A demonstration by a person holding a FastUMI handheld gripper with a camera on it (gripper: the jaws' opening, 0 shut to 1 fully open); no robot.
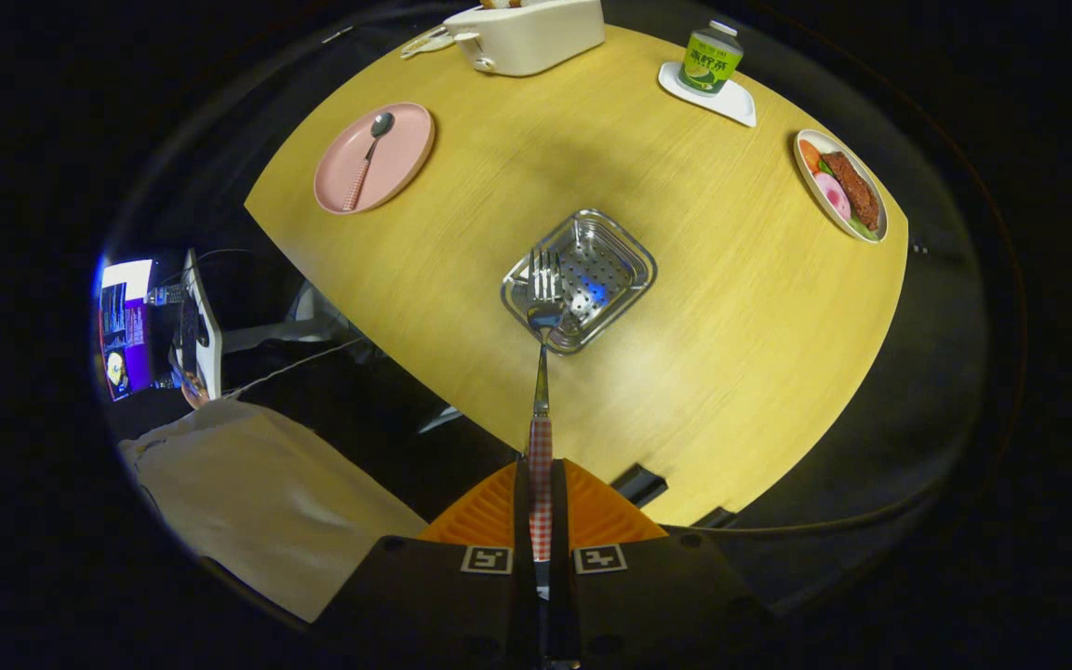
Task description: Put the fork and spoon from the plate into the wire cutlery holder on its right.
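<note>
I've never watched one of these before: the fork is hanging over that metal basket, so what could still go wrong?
The tongs pinch the fork only by the end of its checked handle, so it could swivel or slip. Its prongs hang over the near rim of the wire cutlery holder, so it might catch the edge or land on the table. The spoon remains on the pink plate.

A round yellow wooden table (685, 307) stands against dark surroundings, brightly lit from above.

Fisheye view from atop the hand-held gripper (541, 484), looking forward and steeply down along its fingers, high above the surface (703, 307).
</note>
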